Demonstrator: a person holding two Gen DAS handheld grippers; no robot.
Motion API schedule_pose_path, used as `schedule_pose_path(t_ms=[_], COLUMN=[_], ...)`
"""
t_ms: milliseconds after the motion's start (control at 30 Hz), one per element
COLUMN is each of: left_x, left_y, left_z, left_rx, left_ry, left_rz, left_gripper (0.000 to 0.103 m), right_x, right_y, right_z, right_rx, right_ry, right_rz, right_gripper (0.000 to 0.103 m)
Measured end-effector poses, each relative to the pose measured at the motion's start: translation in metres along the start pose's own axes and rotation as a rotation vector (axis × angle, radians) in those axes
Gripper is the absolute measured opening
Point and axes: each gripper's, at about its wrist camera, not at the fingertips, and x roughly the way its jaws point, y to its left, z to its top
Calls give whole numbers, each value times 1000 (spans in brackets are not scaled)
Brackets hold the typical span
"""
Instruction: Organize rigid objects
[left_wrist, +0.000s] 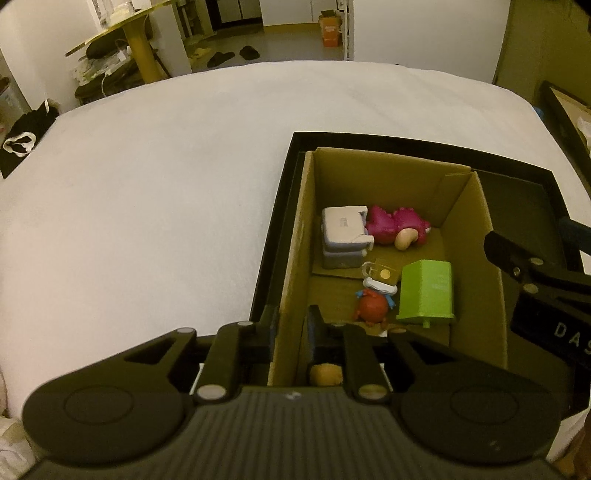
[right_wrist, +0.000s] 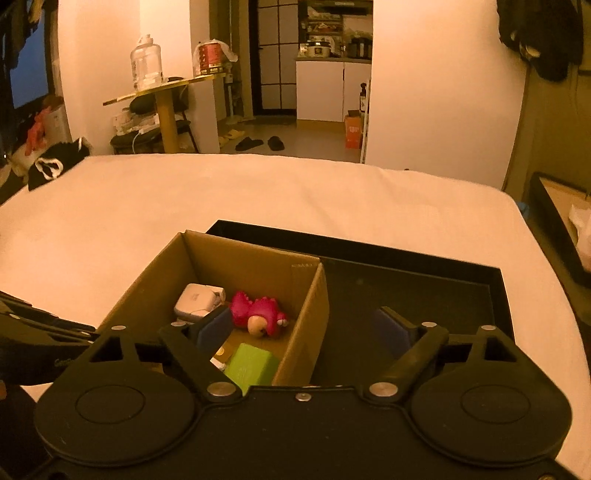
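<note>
A cardboard box (left_wrist: 295, 236) stands inside a black tray (left_wrist: 524, 199) on the white bed. In it lie a grey-white charger (left_wrist: 343, 236), a pink dinosaur toy (left_wrist: 397, 229), a green block (left_wrist: 428, 291), a red figure (left_wrist: 373, 304) and a small gold tag (left_wrist: 384, 273). My left gripper (left_wrist: 291, 328) straddles the box's left wall, its jaws close on either side of it. My right gripper (right_wrist: 304, 330) is open and empty, astride the box's right wall (right_wrist: 308, 314). The same box holds the charger (right_wrist: 195, 300), dinosaur (right_wrist: 258, 312) and green block (right_wrist: 251, 365).
The white bed sheet (left_wrist: 147, 184) spreads left and beyond the tray. A yellow round table (right_wrist: 166, 107) with a jug, slippers (right_wrist: 251, 143) on the floor and an orange box (right_wrist: 352, 131) stand beyond the bed. Another black tray (right_wrist: 554, 218) lies at right.
</note>
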Motion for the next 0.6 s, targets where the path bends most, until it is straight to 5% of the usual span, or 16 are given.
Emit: schedule_pose_path(t_ms=[167,333,400,600], left_x=[-11,-22,-29,-53], left_y=[-1,2,3,9], left_z=[1,2,2,5], left_rx=[9,-8,-10,-22], left_ry=[-15,-27,-43,-88], left_rz=[-15,-37,-34,-46], left_gripper=[24,44,46,48], right_x=[-5,-15,-23,-49], right_y=[-9,-19,-26,-35], right_z=[-2,-1,-1,-1], right_rx=[58,106,127,177], right_ry=[11,17,8,-22], right_rz=[6,0,-10,-49], right_gripper=[85,89,98,101])
